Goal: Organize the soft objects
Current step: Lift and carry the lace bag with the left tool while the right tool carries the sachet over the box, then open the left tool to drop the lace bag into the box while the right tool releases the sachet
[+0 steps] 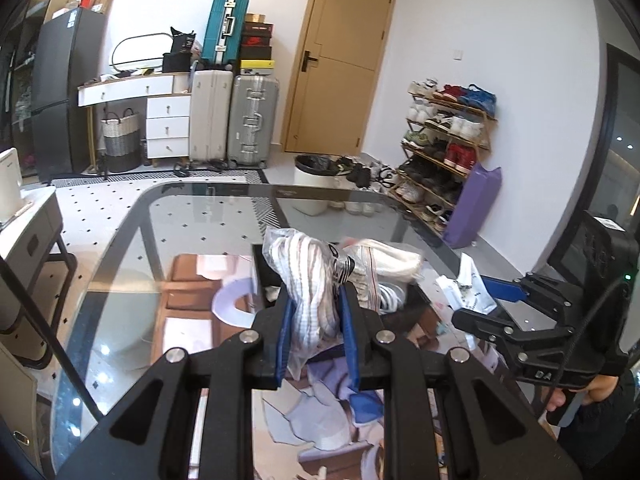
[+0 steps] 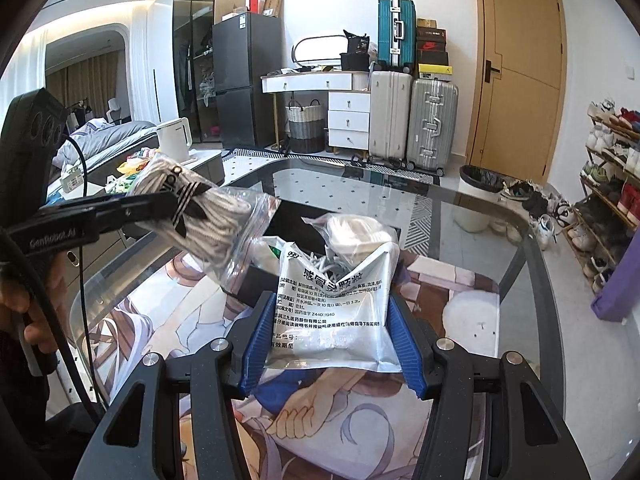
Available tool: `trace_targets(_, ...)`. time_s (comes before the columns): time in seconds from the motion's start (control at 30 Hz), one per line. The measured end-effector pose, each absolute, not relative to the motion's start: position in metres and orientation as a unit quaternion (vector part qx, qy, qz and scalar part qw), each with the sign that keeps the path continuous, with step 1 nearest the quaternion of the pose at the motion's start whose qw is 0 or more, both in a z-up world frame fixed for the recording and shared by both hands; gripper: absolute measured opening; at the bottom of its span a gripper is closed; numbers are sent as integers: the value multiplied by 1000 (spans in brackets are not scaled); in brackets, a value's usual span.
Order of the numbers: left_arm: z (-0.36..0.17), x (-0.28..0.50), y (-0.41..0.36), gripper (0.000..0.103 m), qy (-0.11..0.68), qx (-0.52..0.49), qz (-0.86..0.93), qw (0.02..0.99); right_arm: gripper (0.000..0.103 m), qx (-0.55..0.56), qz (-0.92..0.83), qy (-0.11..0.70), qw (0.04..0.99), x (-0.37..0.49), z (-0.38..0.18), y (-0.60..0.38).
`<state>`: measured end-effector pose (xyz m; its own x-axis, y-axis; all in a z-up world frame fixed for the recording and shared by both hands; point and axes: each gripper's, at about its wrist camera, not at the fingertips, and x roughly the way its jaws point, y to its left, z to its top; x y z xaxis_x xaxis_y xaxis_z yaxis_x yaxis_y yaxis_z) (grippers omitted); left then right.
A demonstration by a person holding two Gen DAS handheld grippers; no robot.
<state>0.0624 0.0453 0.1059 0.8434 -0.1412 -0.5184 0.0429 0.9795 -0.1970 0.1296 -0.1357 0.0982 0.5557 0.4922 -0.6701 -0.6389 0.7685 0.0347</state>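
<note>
My left gripper is shut on a clear bag of grey-striped socks, held just above a black box on the glass table. The same bag and the left gripper show at the left of the right wrist view. My right gripper is shut on a silver medicine sachet with printed text, held in front of the box. In the left wrist view the right gripper holds that sachet at the right. Inside the box lie a zip bag of white cloth and a white cable.
The glass table has a printed mat under the box. Beyond its far edge stand a white bin, a shoe rack and suitcases. A white kettle sits on a side unit at the left.
</note>
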Motion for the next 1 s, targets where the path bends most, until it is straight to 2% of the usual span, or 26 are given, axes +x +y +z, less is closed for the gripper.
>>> trace_targets(0.6, 88, 116, 48, 21, 289, -80, 9, 954, 56, -132, 358, 326, 865, 162, 101, -71)
trace_targets(1.0, 69, 141, 49, 21, 315, -109, 4, 943, 56, -147, 353, 332, 863, 183, 92, -55)
